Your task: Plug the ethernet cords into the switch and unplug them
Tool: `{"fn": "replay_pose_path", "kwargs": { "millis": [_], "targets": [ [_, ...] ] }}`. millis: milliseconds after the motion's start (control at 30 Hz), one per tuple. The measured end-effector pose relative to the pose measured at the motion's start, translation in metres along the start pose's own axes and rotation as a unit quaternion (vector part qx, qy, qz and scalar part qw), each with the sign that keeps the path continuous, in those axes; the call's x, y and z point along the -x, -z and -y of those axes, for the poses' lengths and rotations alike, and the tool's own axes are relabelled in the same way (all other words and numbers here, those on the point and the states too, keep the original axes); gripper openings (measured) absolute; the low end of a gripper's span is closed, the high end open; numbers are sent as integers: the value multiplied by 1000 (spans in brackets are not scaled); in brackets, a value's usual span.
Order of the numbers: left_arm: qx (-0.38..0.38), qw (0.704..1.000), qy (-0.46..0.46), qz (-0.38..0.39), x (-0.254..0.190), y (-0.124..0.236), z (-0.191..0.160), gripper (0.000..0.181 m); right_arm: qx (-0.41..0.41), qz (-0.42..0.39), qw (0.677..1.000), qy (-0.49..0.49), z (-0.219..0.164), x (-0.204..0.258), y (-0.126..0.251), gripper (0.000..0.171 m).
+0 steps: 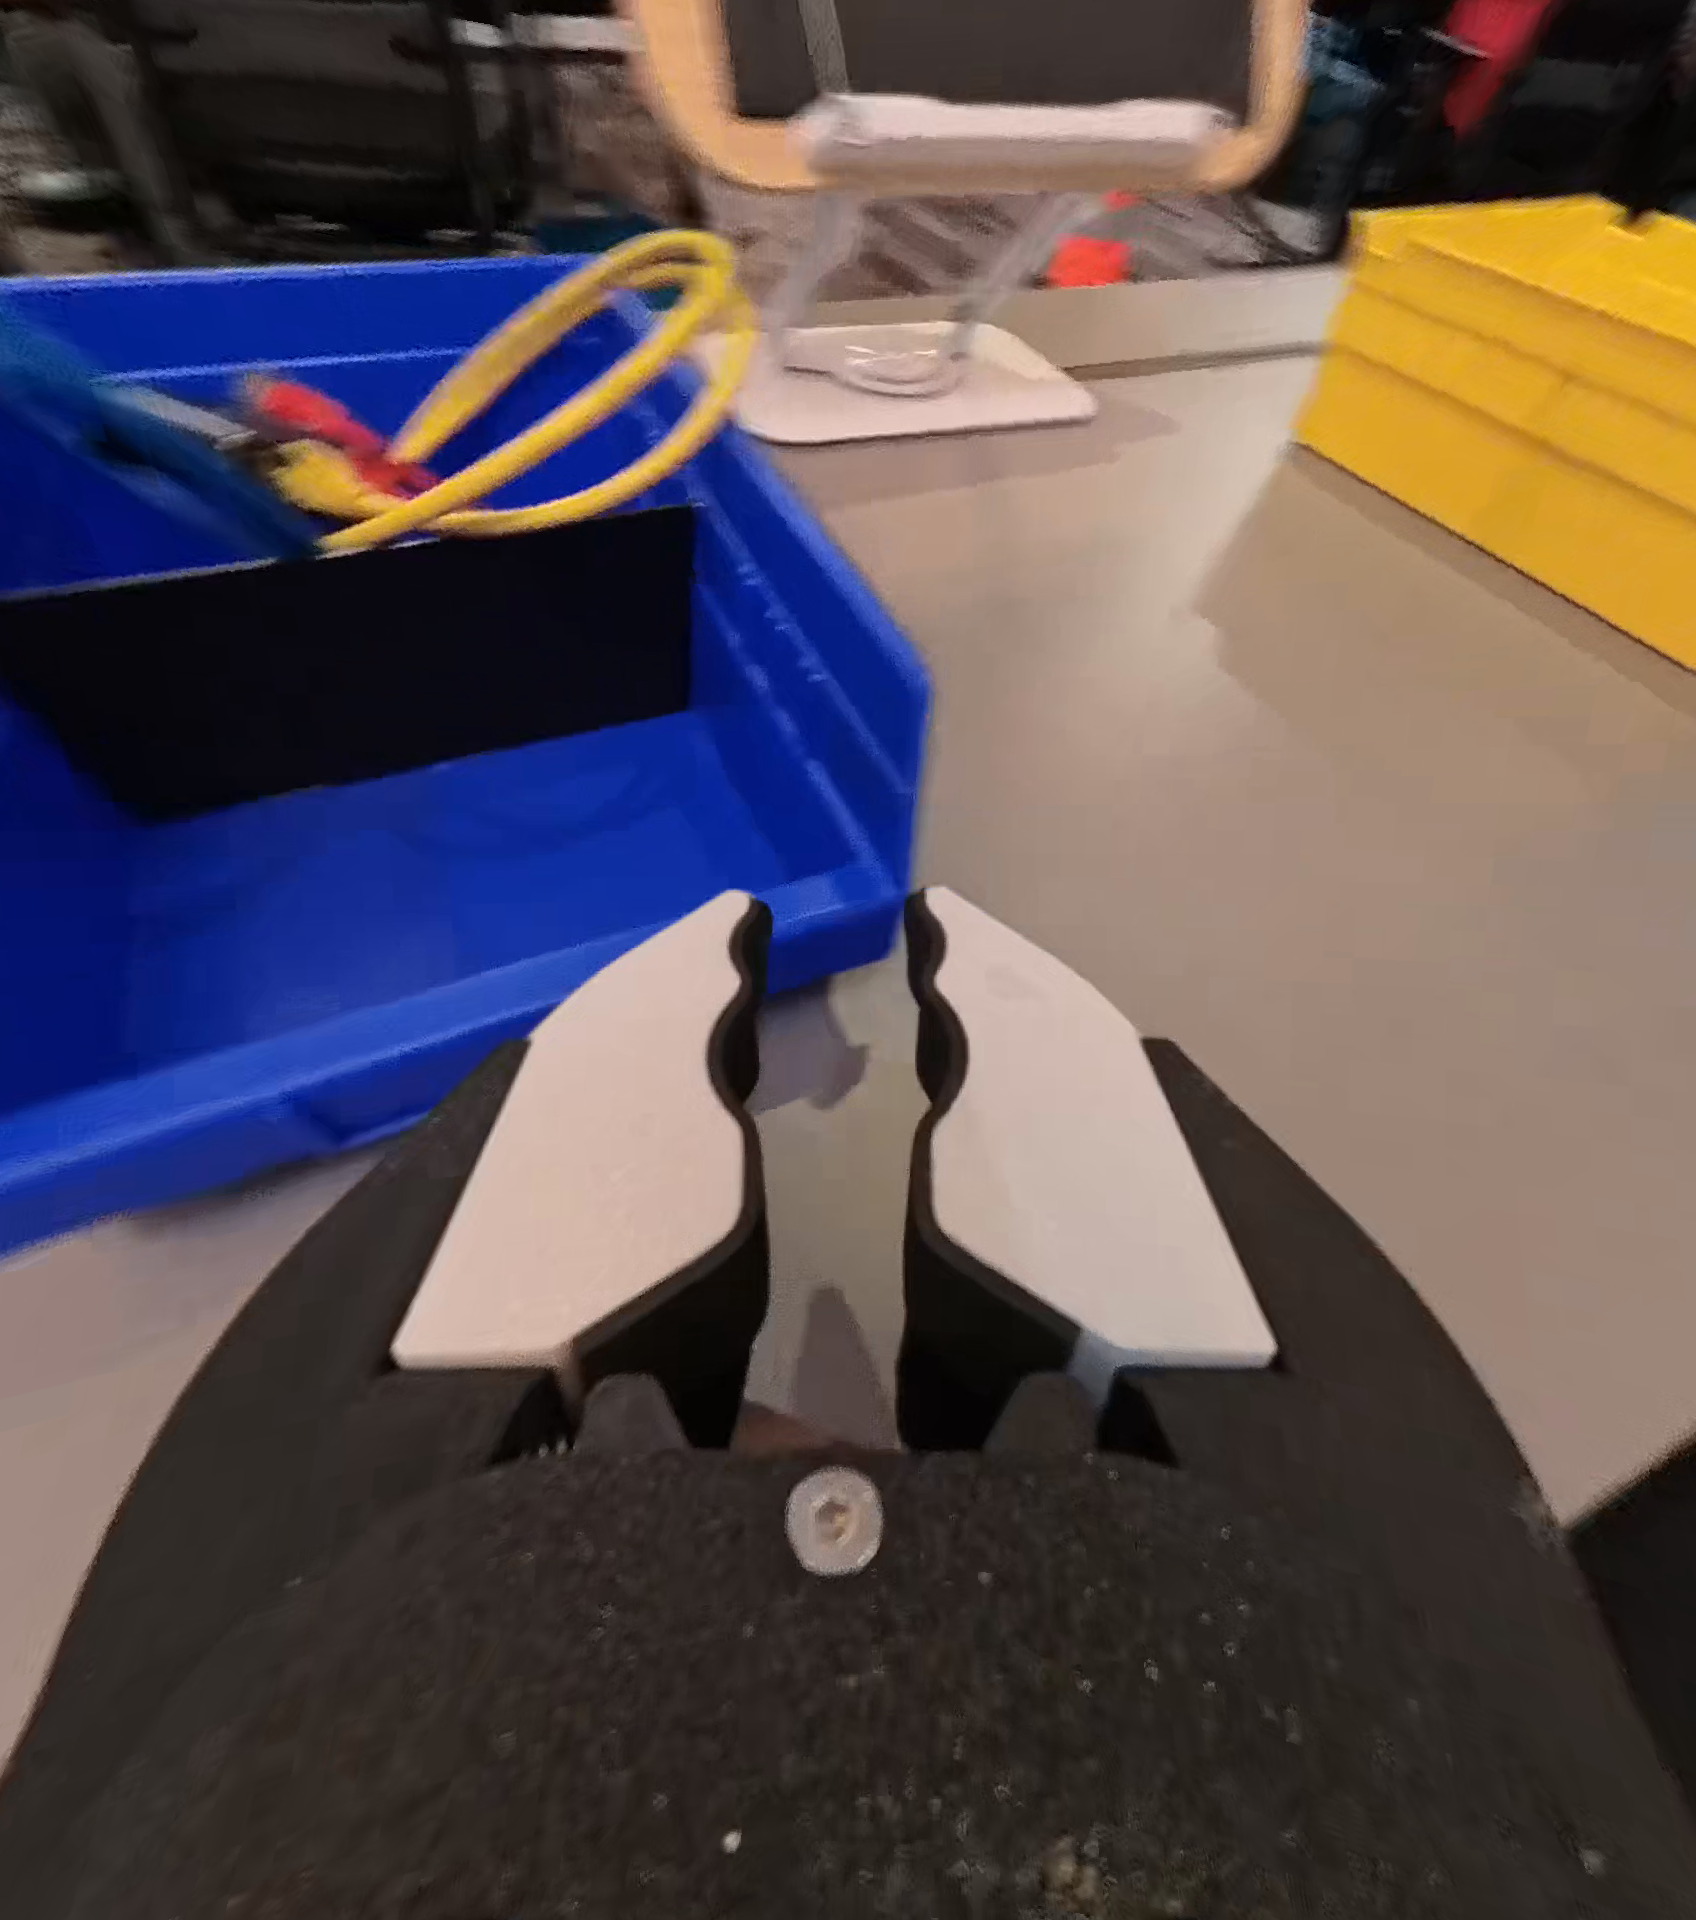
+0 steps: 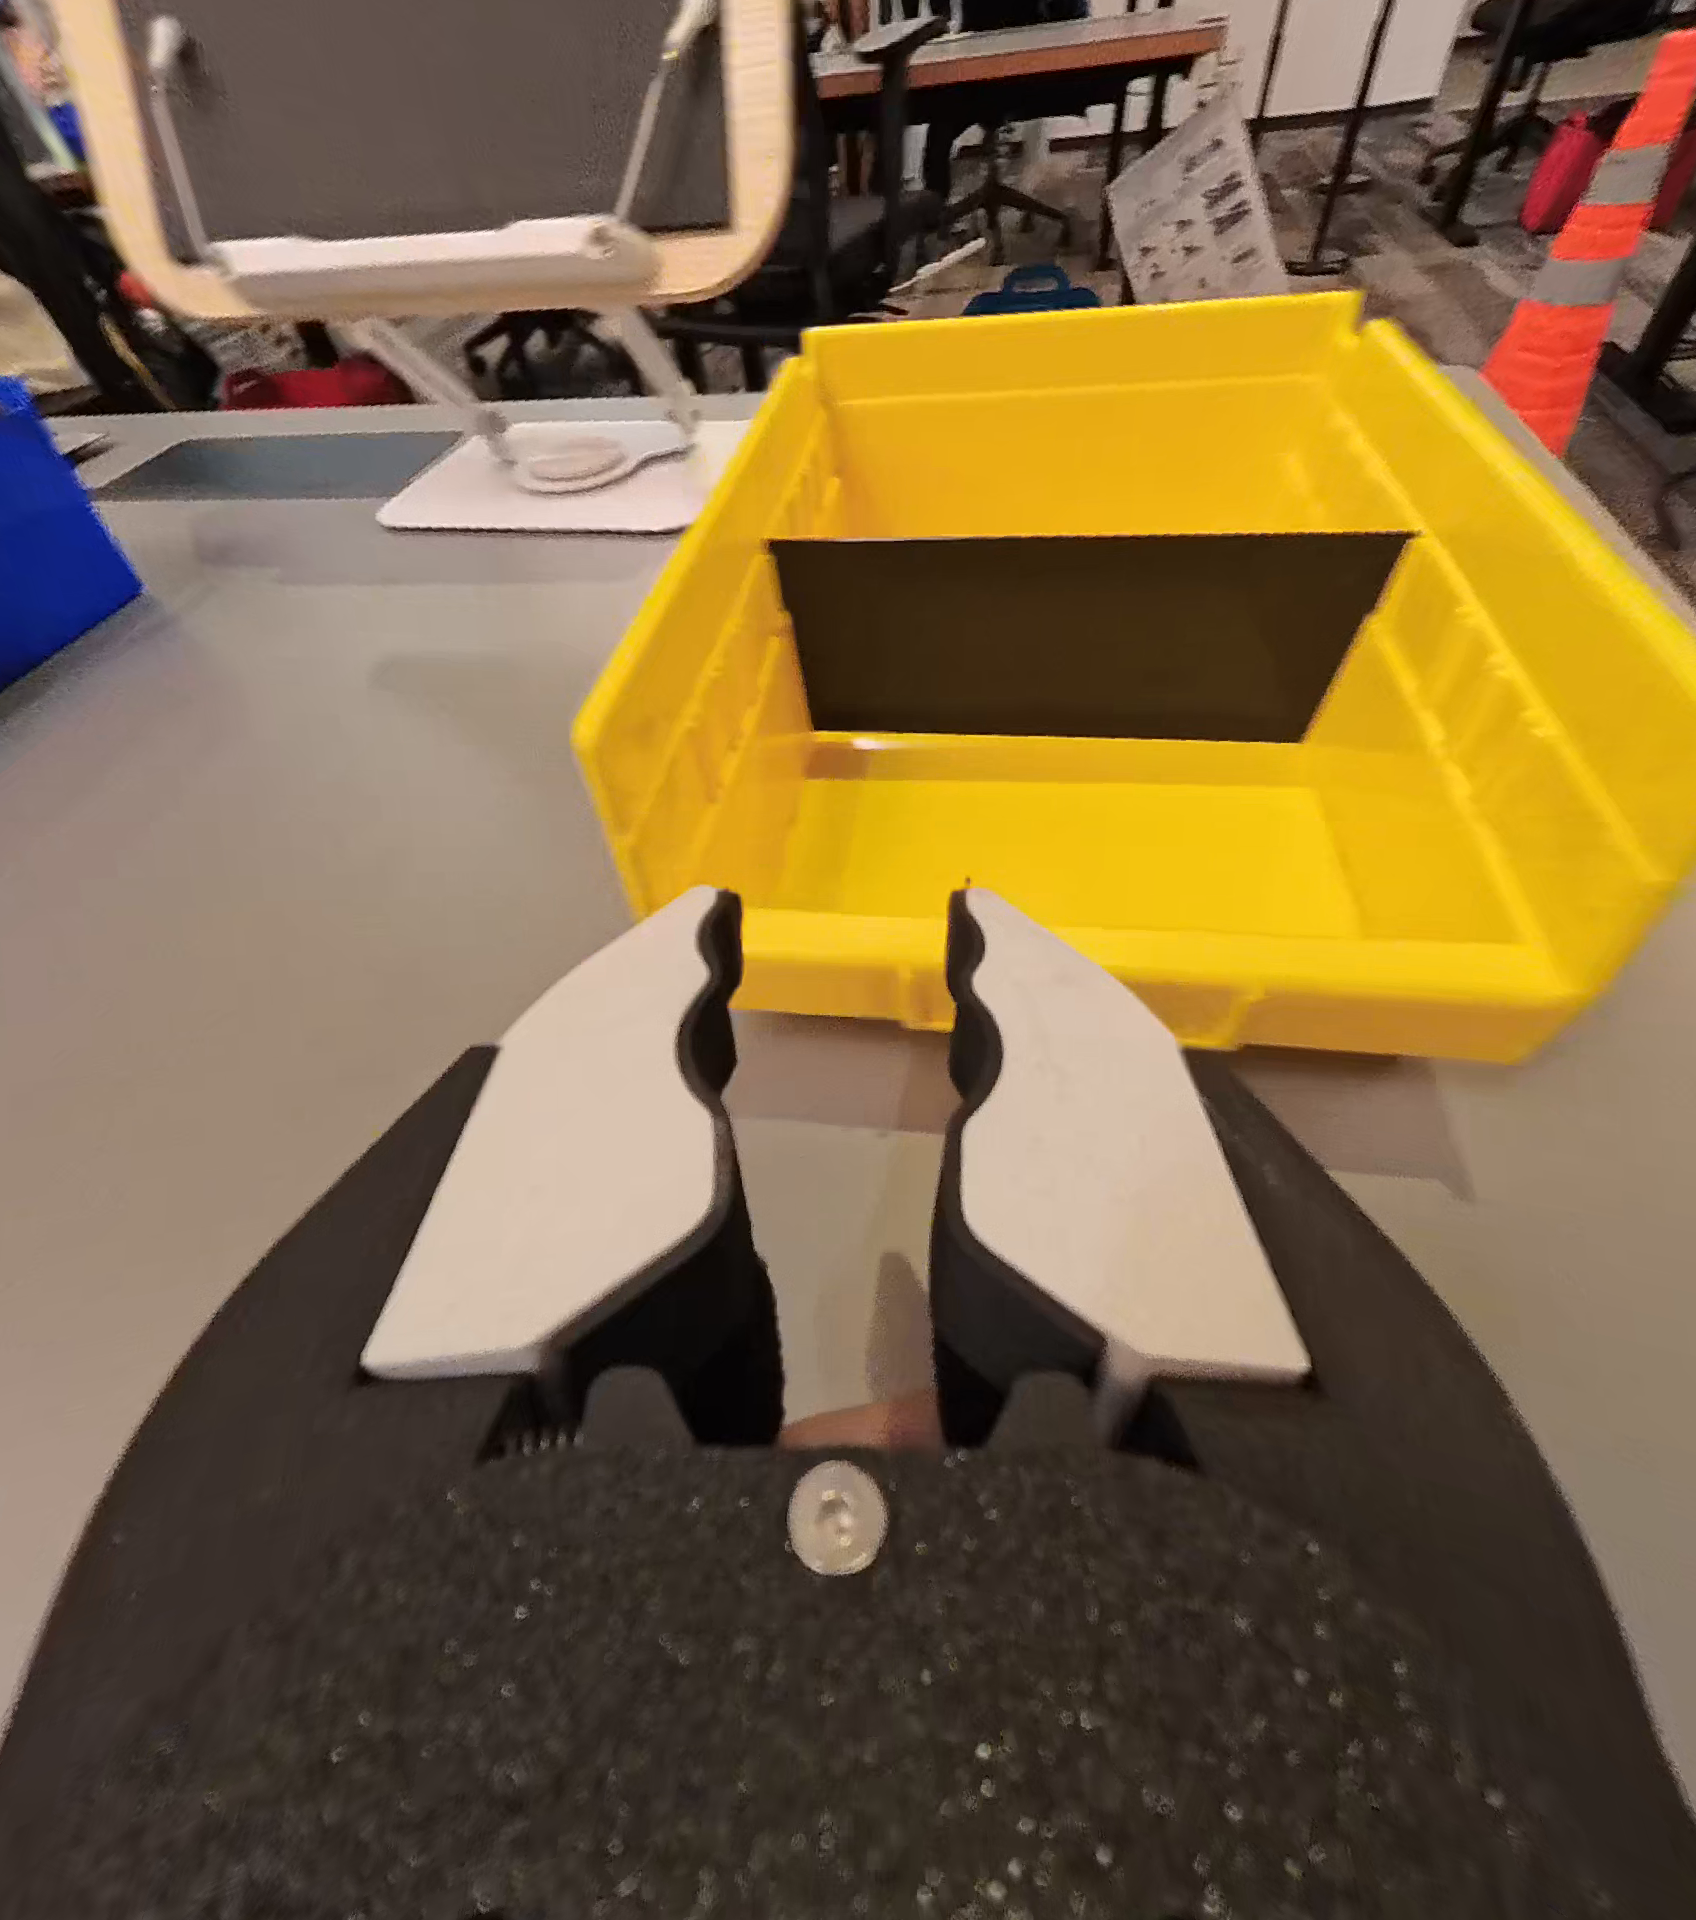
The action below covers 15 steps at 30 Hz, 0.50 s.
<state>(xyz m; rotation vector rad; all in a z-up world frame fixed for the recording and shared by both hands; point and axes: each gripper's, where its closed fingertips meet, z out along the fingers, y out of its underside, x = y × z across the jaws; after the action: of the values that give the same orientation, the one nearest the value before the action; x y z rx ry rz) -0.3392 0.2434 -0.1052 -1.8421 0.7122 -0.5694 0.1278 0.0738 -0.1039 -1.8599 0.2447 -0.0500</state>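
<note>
1. The left gripper (image 1: 837, 914) hovered above the grey table (image 1: 1239, 935), just off the near right corner of the blue bin (image 1: 408, 935); its jaws stood released, with a narrow gap between the tips and nothing between them.
2. The blue bin was split by a black divider (image 1: 335, 665). Its near compartment held nothing visible. Behind the divider lay the ethernet cords: a yellow cord (image 1: 615, 353) looped up above the rim, a red cord (image 1: 324, 416) lay beside it, and a blue cord (image 1: 96, 416) crossed the left part of the compartment. The view was blurred, so the switch could not be told apart from the rest, and whether any plug was seated could not be determined.
3. The right gripper (image 2: 844, 914) hung over the table (image 2: 304, 831) before the low front wall of the yellow bin (image 2: 1031, 956); its jaws were likewise released and held nothing.
4. The yellow bin had a black divider (image 2: 1083, 634) across its middle, and both compartments appeared bare.
5. Between the two bins, at the far edge of the table, stood a white stand (image 2: 553, 488) on a flat base.
6. An orange cone with grey bands (image 2: 1602, 229) stood on the floor beyond the yellow bin.
</note>
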Motion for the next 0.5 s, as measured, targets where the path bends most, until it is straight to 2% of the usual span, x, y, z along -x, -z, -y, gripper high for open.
{"fn": "replay_pose_path", "kwargs": {
  "millis": [33, 100, 167, 333, 400, 500],
  "targets": [
    [13, 999, -22, -34, -9, -2, 2, 26, 3, 13, 1000, 6, -1, 12, -1, 38],
    [39, 996, -55, -65, -11, -6, 14, 40, 4, 43, 999, 21, -3, 37, -2, 38],
    [57, 992, -72, -90, -6, -9, 37, 42, 5, 68, 997, 44, -5, 60, -4, 38],
    [166, 970, -167, -61, 62, -43, 100, 47, 11, 125, 990, 67, -10, 104, -8, 38],
    [264, 942, -200, -45, 97, -63, 105, 52, 17, 139, 987, 84, -14, 115, -10, 38],
    [392, 885, -252, -14, 143, -92, 105, 57, 28, 143, 983, 115, -22, 121, -14, 38]
  ]
}}
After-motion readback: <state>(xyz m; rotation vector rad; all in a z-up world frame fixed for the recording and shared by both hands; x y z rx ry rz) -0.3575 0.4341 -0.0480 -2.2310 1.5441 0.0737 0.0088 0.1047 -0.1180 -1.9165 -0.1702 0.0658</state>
